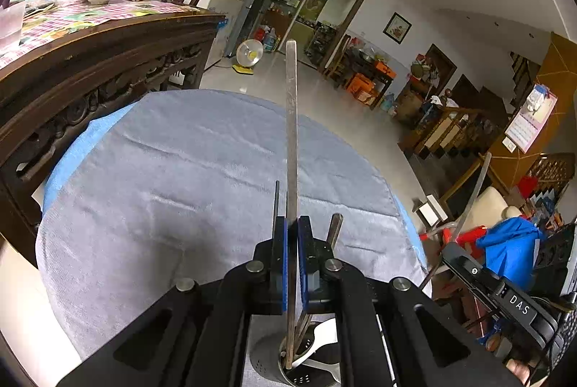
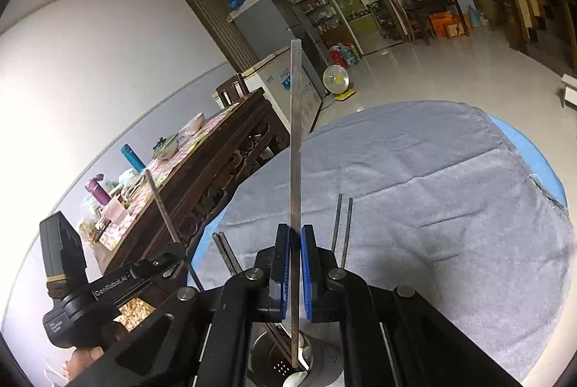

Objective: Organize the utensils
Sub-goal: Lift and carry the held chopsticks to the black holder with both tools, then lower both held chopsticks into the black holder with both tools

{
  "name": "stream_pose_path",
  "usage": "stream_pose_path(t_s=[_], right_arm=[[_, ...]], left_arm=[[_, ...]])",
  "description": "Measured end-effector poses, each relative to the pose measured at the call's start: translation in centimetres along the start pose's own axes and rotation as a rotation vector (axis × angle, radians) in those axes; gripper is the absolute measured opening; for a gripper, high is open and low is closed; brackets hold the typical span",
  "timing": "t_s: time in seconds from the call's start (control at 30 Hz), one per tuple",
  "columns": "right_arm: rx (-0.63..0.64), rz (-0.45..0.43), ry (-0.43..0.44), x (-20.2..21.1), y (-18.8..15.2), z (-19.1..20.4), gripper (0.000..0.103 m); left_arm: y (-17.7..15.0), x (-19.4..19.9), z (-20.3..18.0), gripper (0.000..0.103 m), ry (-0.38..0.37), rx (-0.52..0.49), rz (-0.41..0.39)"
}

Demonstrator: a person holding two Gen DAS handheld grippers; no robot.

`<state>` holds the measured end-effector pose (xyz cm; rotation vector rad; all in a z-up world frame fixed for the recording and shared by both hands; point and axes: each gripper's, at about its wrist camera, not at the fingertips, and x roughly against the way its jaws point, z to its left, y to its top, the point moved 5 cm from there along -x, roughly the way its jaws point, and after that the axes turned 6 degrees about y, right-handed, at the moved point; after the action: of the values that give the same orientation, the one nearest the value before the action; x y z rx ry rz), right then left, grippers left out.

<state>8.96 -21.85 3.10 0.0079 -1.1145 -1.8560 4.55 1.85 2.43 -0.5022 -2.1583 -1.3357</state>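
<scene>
Lowering each metal chopstick straight down looked the way to do it well: the left gripper [image 1: 293, 253] was clamped on one chopstick [image 1: 291, 134] and the right gripper [image 2: 295, 264] on another [image 2: 295, 152], both tips already inside the perforated steel holder [image 2: 263, 354] on the grey towel [image 1: 162, 170]. Chopsticks already standing there [image 2: 342, 228] and a white spoon [image 1: 322, 333] crowded the opening

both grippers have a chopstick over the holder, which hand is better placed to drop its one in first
Roughly even, slight edge to the right. The right gripper holds its chopstick with the tip already inside the holder. The left gripper also has its chopstick reaching into it.
</scene>
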Motion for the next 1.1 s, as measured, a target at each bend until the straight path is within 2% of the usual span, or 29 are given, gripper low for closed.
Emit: stream_pose_path(t_s=[0.6,1.1], right_arm=[[0.088,0.038,-0.031,-2.2,-2.2,0.3,0.007],[0.132,0.075,-0.033,-2.3,-3.7,0.6,0.007]], left_arm=[[-2.4,-0.7,-1.3,0.006,0.017,-0.067,-0.021],[-4.2,-0.5,-2.3,0.006,0.03,-0.11,0.002]])
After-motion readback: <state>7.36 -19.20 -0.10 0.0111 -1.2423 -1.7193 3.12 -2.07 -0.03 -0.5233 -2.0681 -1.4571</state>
